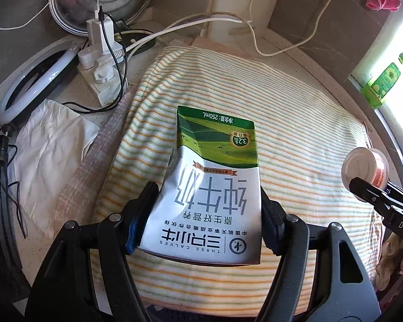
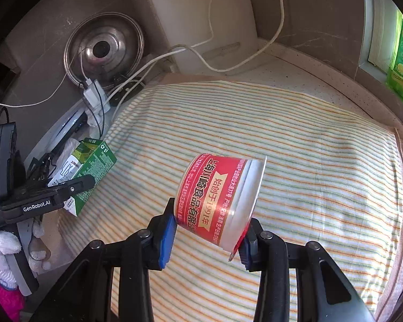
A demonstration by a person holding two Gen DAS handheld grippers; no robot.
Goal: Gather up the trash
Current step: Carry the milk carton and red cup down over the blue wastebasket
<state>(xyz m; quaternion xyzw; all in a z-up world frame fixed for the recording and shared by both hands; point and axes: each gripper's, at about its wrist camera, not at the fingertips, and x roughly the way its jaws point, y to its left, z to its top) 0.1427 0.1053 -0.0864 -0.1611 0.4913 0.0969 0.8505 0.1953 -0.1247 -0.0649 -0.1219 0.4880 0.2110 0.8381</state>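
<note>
Left wrist view: the left gripper (image 1: pixel 209 214) pinches a dented milk carton (image 1: pixel 215 187) by both sides, raised above the striped cloth (image 1: pixel 295 123). Contents cannot be told. A power strip (image 1: pixel 102 61), ring light (image 1: pixel 37 80) and crumpled paper (image 1: pixel 53 147) lie beside the cloth.

Right wrist view: the right gripper (image 2: pixel 208 228) clamps a tilted red cup (image 2: pixel 217 198), held above the same cloth. Its inside is hidden. A pot lid (image 2: pixel 104 51) leans against the wall behind.

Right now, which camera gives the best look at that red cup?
The right wrist view: the red cup fills the centre, label readable, pinched in the right gripper. The left wrist view catches the cup only small at the right edge, mostly its white bottom.
</note>
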